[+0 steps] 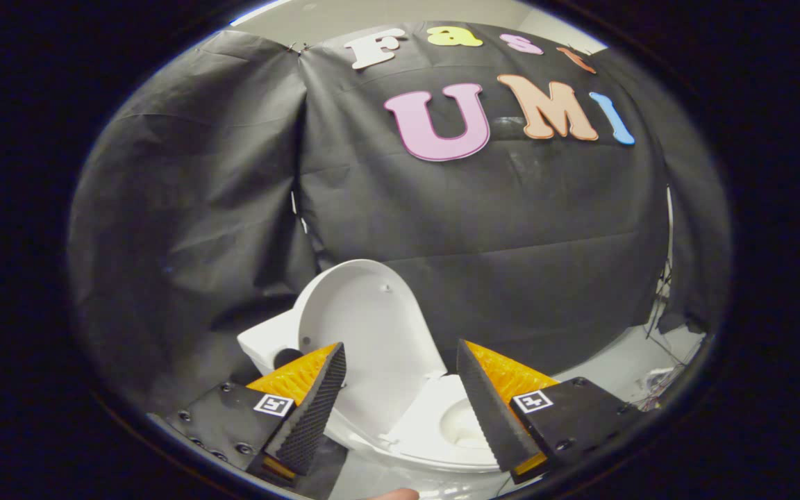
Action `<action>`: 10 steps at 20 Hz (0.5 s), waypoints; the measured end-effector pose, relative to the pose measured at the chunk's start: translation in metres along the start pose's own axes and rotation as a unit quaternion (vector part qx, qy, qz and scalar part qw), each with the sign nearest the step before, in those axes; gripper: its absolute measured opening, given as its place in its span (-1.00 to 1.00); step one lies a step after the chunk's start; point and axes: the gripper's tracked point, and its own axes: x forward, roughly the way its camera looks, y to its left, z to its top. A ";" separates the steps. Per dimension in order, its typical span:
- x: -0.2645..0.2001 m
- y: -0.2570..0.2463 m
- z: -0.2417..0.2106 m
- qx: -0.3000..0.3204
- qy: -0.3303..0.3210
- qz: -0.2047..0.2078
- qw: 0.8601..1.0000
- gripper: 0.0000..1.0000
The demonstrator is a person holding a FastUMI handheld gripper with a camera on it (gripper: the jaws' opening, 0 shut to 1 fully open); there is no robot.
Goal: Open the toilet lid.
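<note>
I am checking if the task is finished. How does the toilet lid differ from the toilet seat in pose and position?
The toilet lid stands raised, leaning back toward the tank; the toilet seat lies flat on the bowl. The lid rises beyond the fingers of the hand-held gripper; the seat sits low between them. Both are white, and the open gripper touches neither.

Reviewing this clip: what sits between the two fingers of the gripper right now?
In the gripper view, the raised toilet lid and the seat below it show through the gap. The gripper is open, its fingers pressing on nothing.
</note>
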 end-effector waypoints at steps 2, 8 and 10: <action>-0.002 -0.018 0.005 0.014 0.000 -0.006 1.000 0.97; -0.019 -0.082 -0.003 -0.019 0.021 -0.057 0.998 0.98; -0.028 -0.096 -0.015 -0.019 0.040 -0.066 0.997 0.98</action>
